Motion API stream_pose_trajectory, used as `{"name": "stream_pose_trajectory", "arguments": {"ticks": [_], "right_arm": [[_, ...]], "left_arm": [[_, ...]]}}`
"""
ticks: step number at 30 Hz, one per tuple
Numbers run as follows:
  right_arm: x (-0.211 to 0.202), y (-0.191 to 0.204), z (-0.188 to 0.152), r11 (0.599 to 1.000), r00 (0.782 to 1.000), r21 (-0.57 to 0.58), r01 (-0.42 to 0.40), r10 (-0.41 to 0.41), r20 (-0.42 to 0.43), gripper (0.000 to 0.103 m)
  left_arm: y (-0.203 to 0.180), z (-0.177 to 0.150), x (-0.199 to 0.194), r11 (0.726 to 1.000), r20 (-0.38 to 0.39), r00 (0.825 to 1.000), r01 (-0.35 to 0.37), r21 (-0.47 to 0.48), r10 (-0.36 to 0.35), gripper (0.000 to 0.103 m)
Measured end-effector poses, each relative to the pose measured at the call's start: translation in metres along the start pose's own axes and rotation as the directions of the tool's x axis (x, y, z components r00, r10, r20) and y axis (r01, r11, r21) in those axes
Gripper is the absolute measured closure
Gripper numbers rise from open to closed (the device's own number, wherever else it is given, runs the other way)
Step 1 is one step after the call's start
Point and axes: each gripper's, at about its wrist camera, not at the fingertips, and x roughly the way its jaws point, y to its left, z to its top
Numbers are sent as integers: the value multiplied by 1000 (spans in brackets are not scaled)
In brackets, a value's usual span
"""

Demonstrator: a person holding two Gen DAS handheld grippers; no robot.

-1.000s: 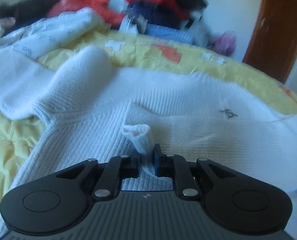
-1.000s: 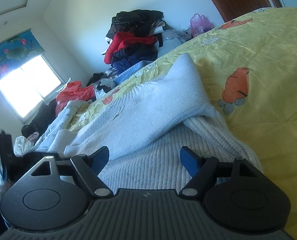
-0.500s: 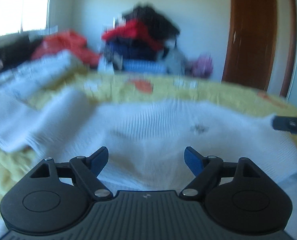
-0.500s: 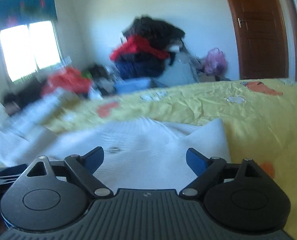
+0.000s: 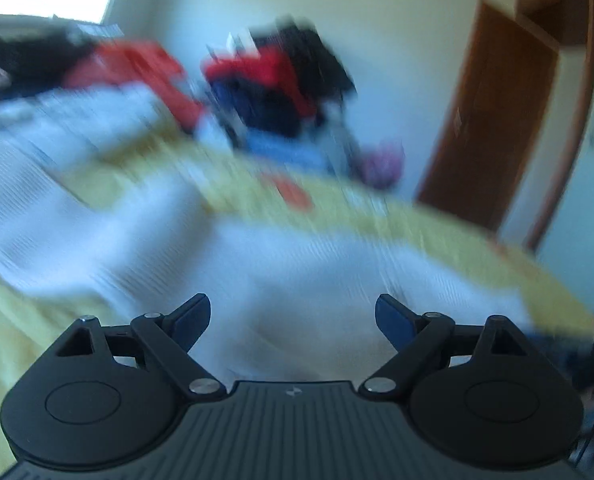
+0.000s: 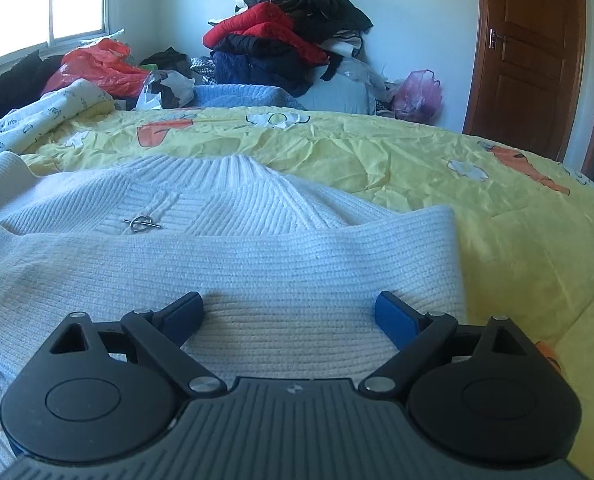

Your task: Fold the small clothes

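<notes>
Sweater (image 6: pixel 257 264), white ribbed knit, lies spread on the yellow bedsheet (image 6: pixel 417 160), one sleeve folded across its chest below the small metal clasp (image 6: pixel 141 224). A second ago my left gripper (image 5: pixel 293 316) pinched a tuft of it; now both left and right gripper (image 6: pixel 289 312) are opening, nothing between the jaws. My left view is motion-blurred, so the clothes pile (image 5: pixel 281 80) is smeared and the sweater's edges are unreadable.
</notes>
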Motion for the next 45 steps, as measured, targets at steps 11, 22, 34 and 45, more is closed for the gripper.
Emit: {"name": "stream_pose_trajectory", "arguments": {"ticks": [11,22,34,45], "right_arm": [[0,0,3,1000,1000,-5,0,0,-1,8],[1,0,3,1000,1000,-2,-4,4,-4,6],[1,0,4,1000,1000,6,-13,13,-2,6],[1,-4,4,999,999,32,-34,34,1,5]], "left_arm": [[251,76,6,782,-17,904,-379,-495,427,11],[283,71,36,781,-86,899,-417,-466,429,89],[75,84,1,963,130,961,-224,-150,244,93],[-70,-44,39,992,-230,966,128,22,-120,70]]}}
